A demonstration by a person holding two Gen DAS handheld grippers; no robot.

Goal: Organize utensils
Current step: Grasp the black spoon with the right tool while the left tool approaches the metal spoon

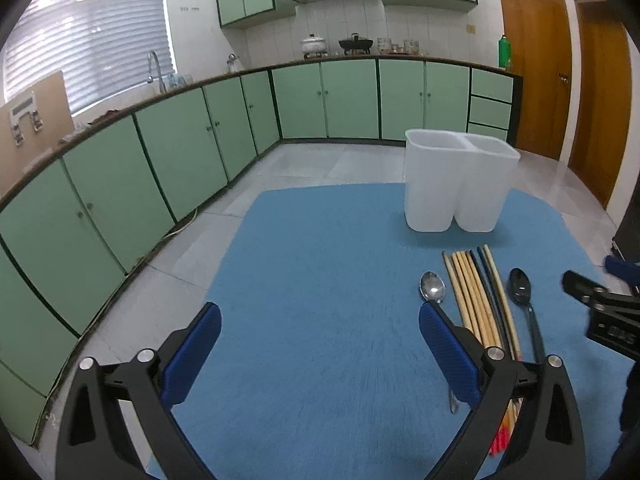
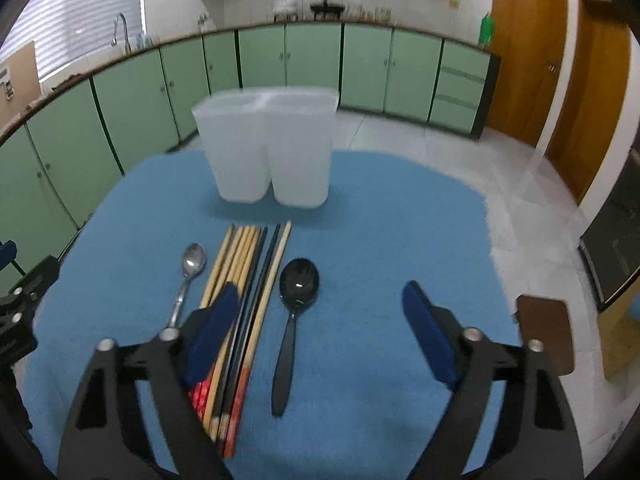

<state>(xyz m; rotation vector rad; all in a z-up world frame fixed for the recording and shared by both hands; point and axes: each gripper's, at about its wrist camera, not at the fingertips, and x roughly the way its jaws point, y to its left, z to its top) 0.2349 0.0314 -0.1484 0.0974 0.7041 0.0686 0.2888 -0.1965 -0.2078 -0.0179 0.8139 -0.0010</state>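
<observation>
Right wrist view: the right gripper (image 2: 320,332) hangs spread wide above a blue mat (image 2: 380,220), holding nothing. Its left finger overlaps the bundle of chopsticks (image 2: 248,264), which lies between a silver spoon (image 2: 188,276) and a black spoon (image 2: 294,308). Behind them stands a white two-compartment holder (image 2: 268,152). The left gripper (image 1: 320,354) is likewise spread and empty, beside the utensils.
</observation>
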